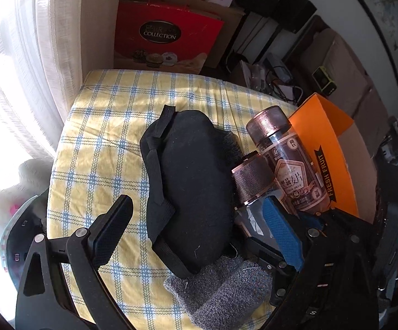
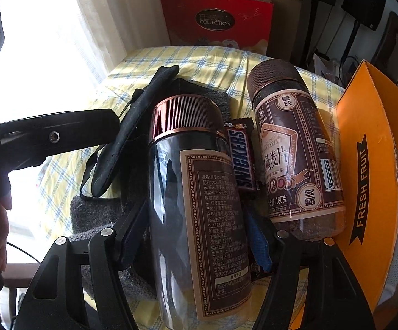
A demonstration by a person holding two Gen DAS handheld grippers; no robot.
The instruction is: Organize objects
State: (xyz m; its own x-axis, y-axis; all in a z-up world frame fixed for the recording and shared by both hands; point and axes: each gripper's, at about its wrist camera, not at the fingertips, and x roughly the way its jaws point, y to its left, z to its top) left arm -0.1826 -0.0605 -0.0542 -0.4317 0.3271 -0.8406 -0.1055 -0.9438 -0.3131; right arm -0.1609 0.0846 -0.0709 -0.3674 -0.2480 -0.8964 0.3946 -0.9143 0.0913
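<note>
My right gripper (image 2: 196, 225) is shut on a clear jar with a copper lid (image 2: 199, 192) and holds it over the yellow checked cloth (image 2: 199, 57). The jar's lid also shows in the left wrist view (image 1: 249, 183). A second jar of the same kind (image 2: 295, 148) lies beside it against the orange box (image 2: 369, 165). A Snickers bar (image 2: 242, 159) lies between the jars. A black eye mask (image 1: 196, 189) lies on grey felt (image 1: 220, 288). My left gripper (image 1: 199, 222) is open, its fingers on either side of the mask.
The orange "FRESH FRUIT" box (image 1: 328, 154) stands open at the table's right edge. A red "COLLECTION" gift bag (image 1: 163, 38) stands behind the table. White curtains (image 1: 39, 55) hang at the left. Cables and boxes (image 1: 281, 79) lie behind at the right.
</note>
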